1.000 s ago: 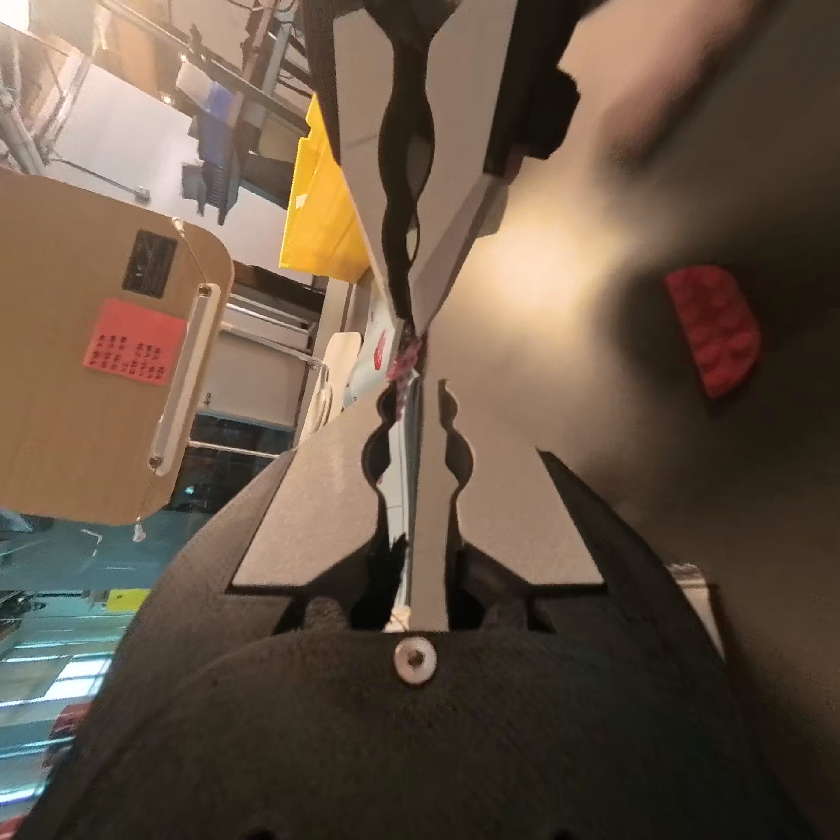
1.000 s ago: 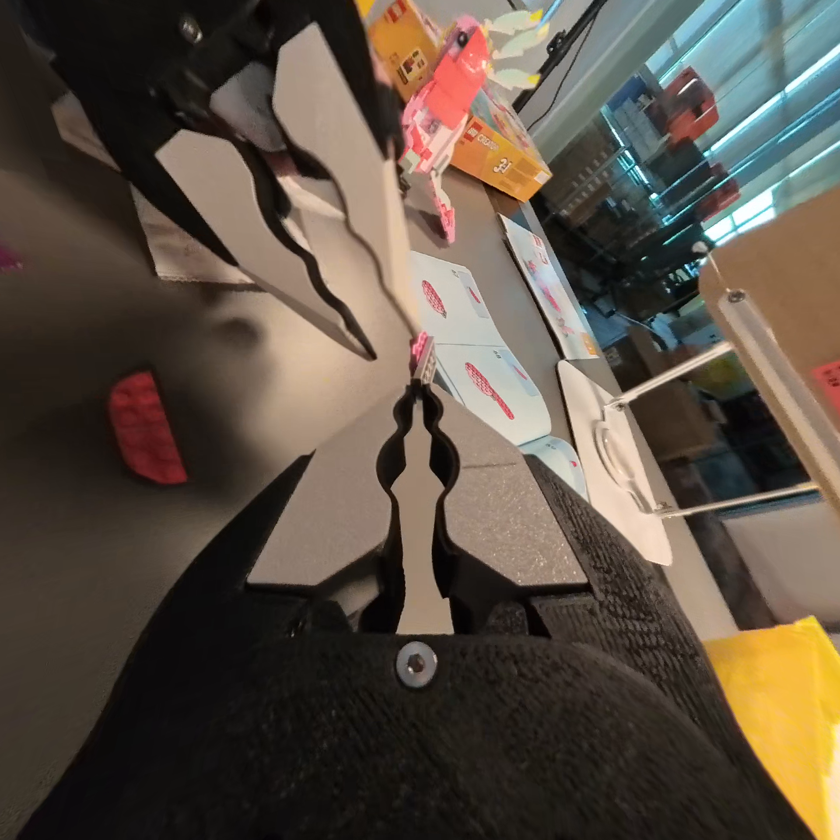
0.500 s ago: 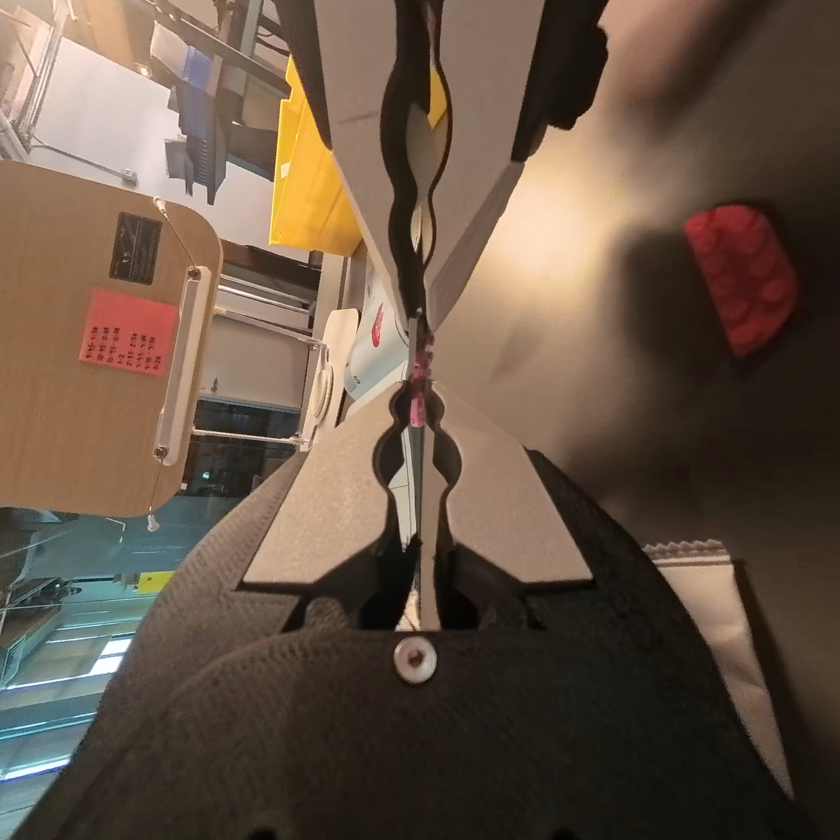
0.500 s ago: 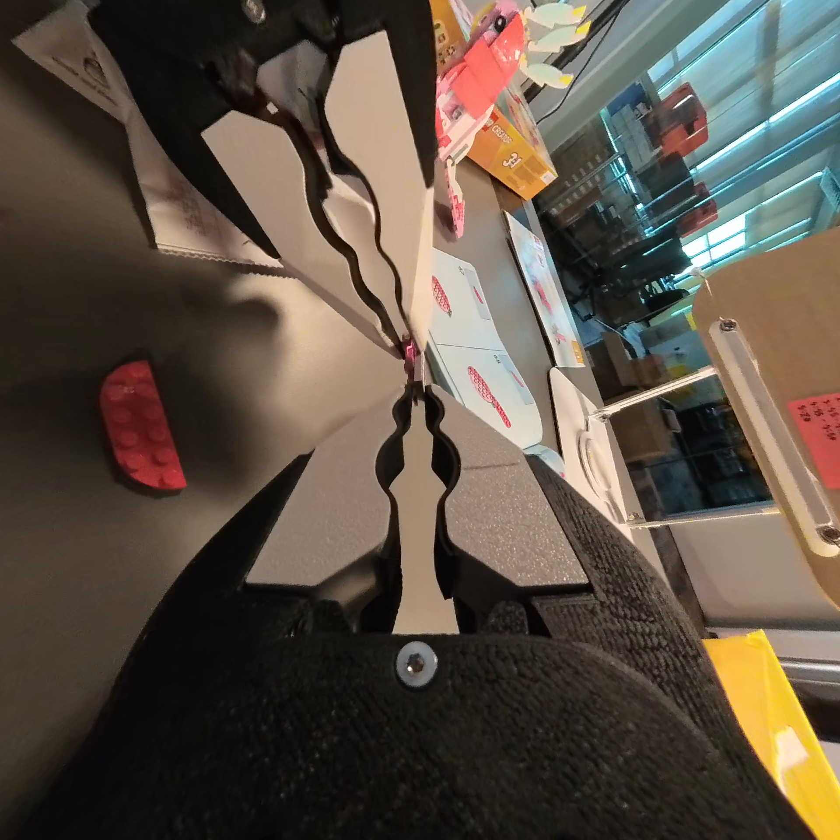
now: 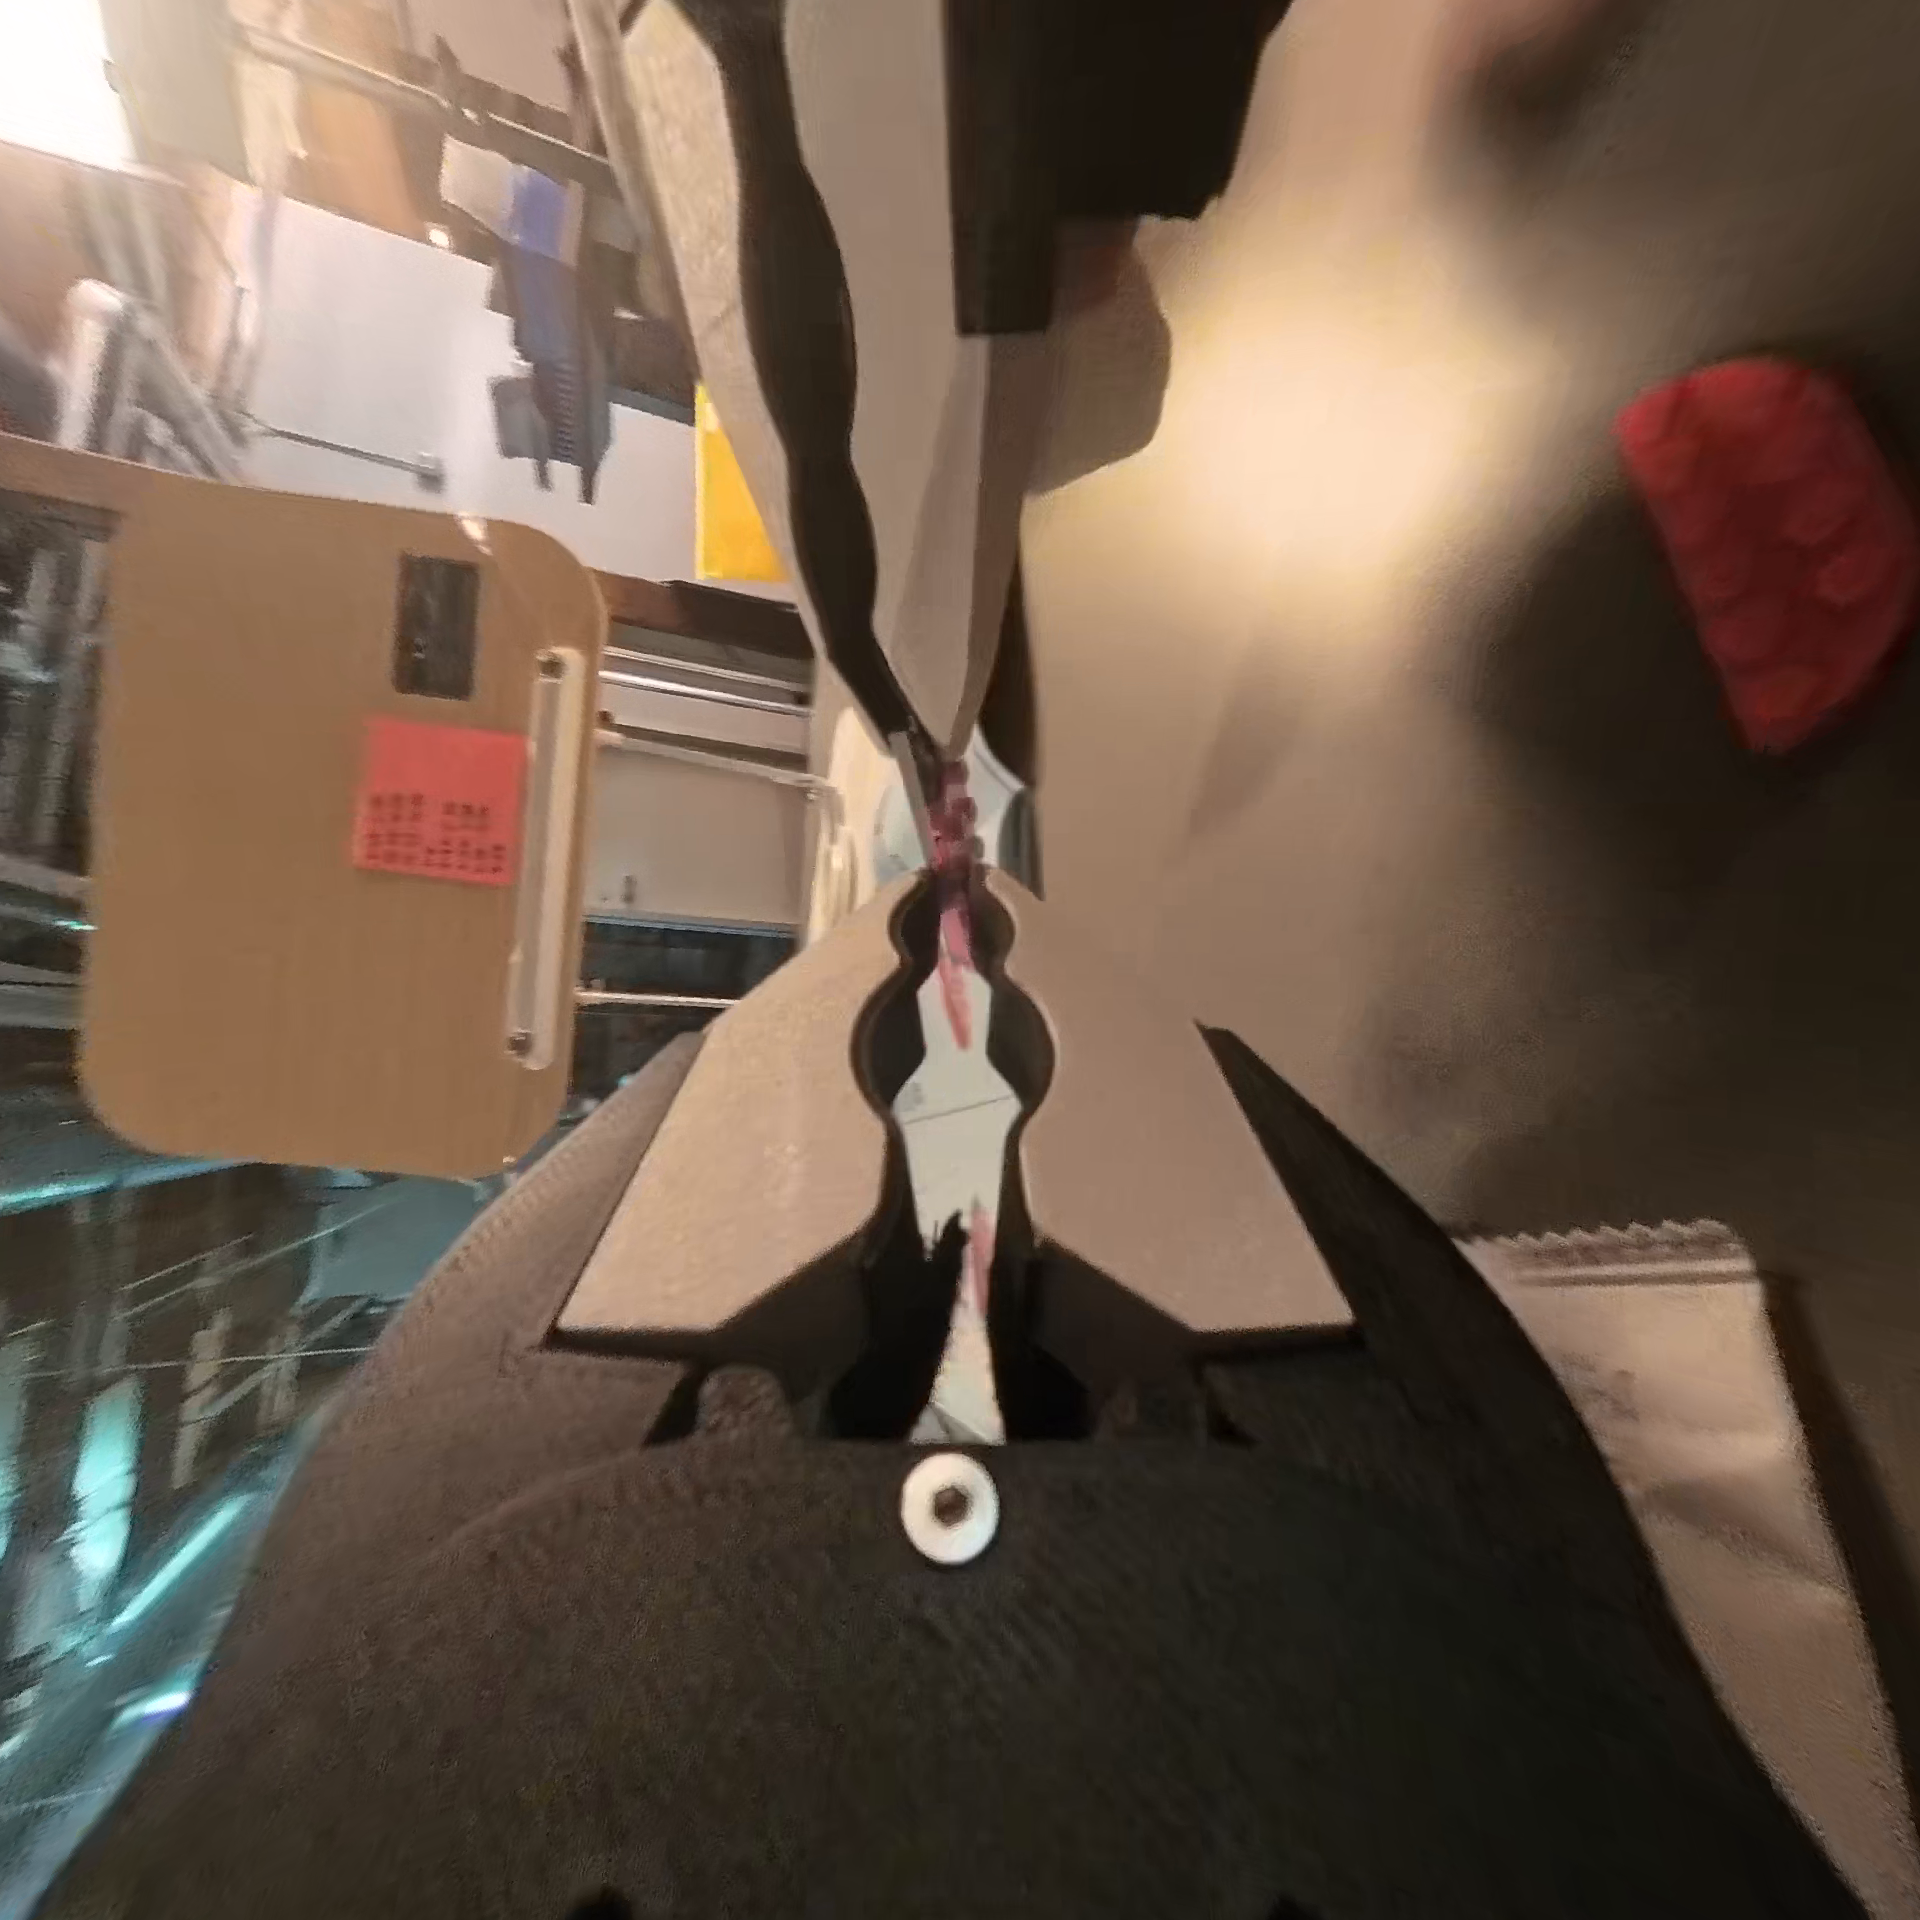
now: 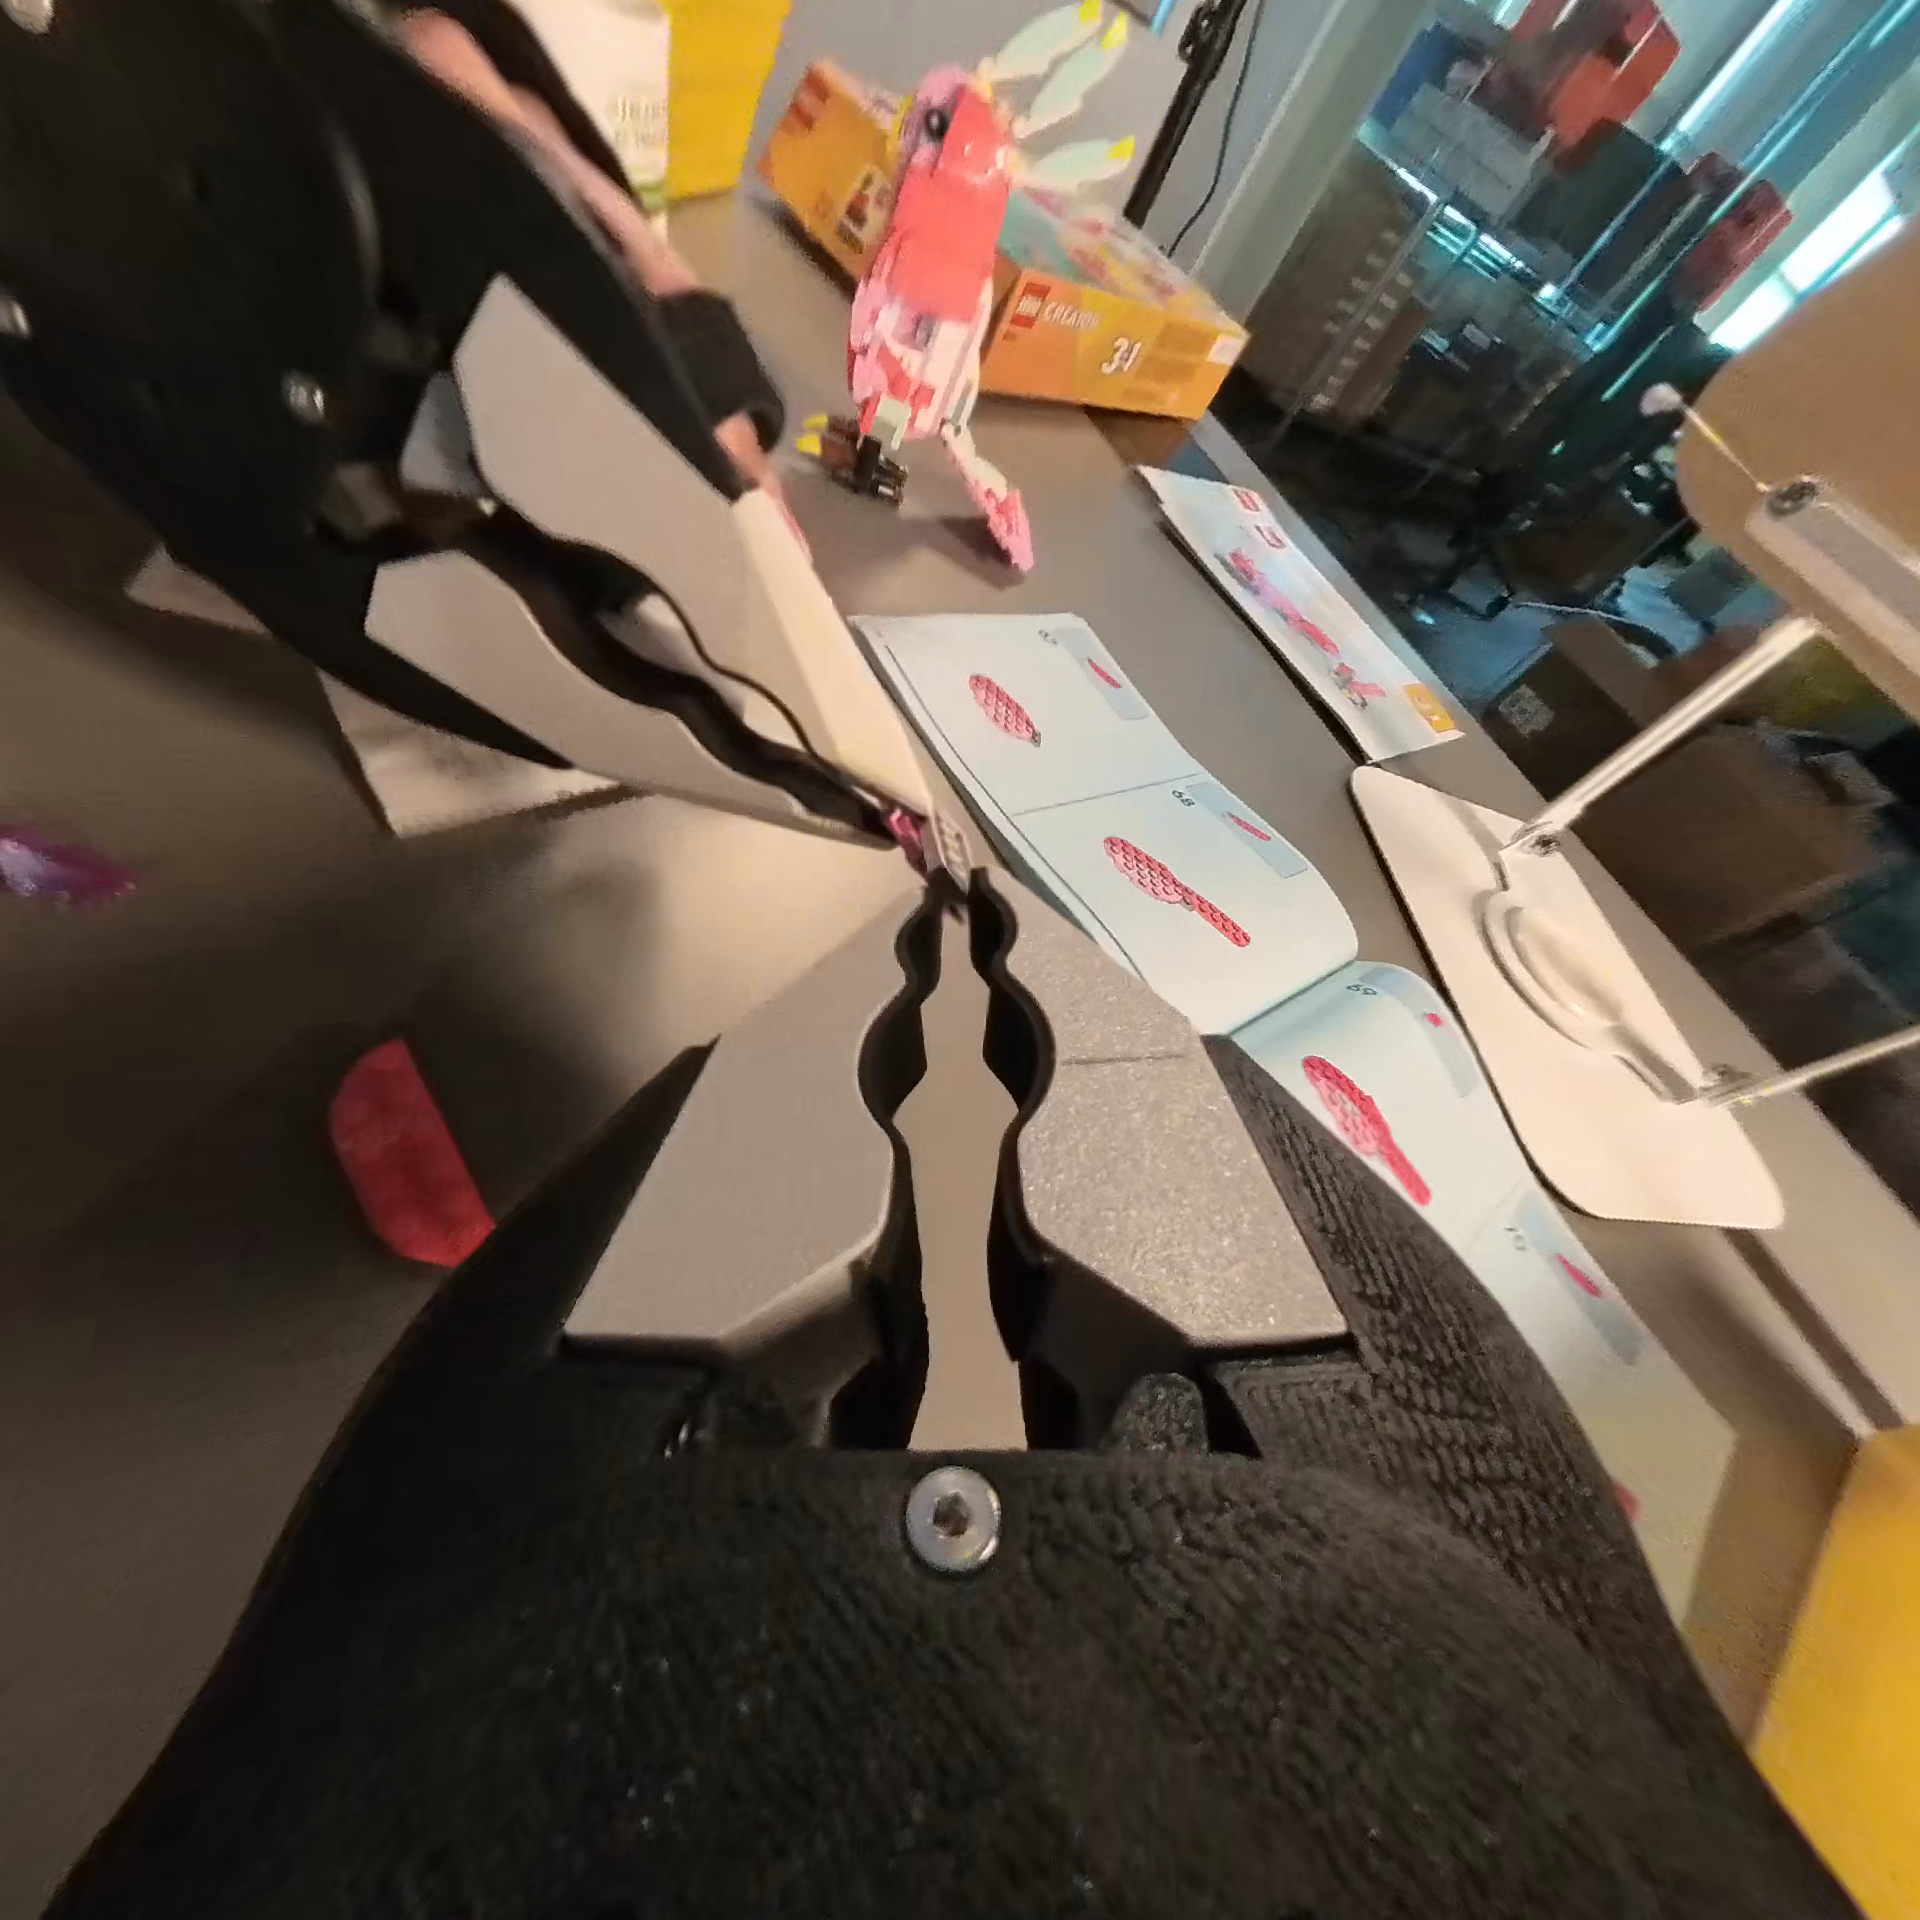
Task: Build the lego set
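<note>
A small pink and grey brick piece (image 5: 951,821) hangs in the air between my two grippers, above the dark table (image 6: 623,935). My left gripper (image 5: 951,883) is shut on its pink end, which runs back between the fingers. My right gripper (image 5: 940,743) comes down from the top of the left wrist view and pinches the other end. In the right wrist view my right gripper (image 6: 951,883) is shut on the grey studded end of the piece (image 6: 948,842). The left gripper (image 6: 894,821) reaches in from the upper left onto the pink end.
A red half-round plate (image 6: 405,1153) lies on the table to the left, and a purple piece (image 6: 62,868) farther left. An open instruction booklet (image 6: 1091,779), a pink bird model (image 6: 935,291), an orange box (image 6: 1101,332), a white stand base (image 6: 1558,1039) and a white bag (image 5: 1662,1403) are around. Left and right tips are no more than a few centimetres apart. From either gripper's tips it is about 11 centimeters to the red half-round plate (image 6: 405,1153).
A second ago my left jaws stood open around the piece held by the right gripper. They closed on it half a second ago. Both grippers have since shifted together.
</note>
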Tool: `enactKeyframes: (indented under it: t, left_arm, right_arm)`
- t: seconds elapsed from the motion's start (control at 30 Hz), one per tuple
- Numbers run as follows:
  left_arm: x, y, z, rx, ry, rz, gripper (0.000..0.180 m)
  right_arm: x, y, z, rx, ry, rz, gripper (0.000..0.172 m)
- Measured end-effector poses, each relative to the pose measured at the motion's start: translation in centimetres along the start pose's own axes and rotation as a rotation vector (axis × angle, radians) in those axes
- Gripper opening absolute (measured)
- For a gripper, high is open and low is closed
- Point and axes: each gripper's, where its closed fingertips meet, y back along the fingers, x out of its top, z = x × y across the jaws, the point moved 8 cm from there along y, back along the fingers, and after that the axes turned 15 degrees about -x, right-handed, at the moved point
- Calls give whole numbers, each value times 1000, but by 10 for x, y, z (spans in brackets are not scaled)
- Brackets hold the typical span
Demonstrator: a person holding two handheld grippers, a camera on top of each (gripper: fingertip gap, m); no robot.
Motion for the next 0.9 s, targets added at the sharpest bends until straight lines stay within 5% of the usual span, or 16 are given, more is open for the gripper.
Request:
enactKeyframes:
  t: [0.33, 0.63, 0.7, 0.9]
  left_arm:
    - [5, 3, 0, 189, -199, -68, 4]
    - [1, -2, 5, 67, -157, -69, 4]
    - [0, -2, 4, 57, -137, -68, 4]
    - [1, -4, 8, 24, -154, -67, 3]
  right_arm:
    - [3, 4, 8, 14, -134, 76, 0]
    - [-7, 2, -7, -12, 138, 59, 6]
    - [-6, 2, -8, 7, 146, 64, 21]
    - [-7, 2, -10, 15, 181, 46, 4]
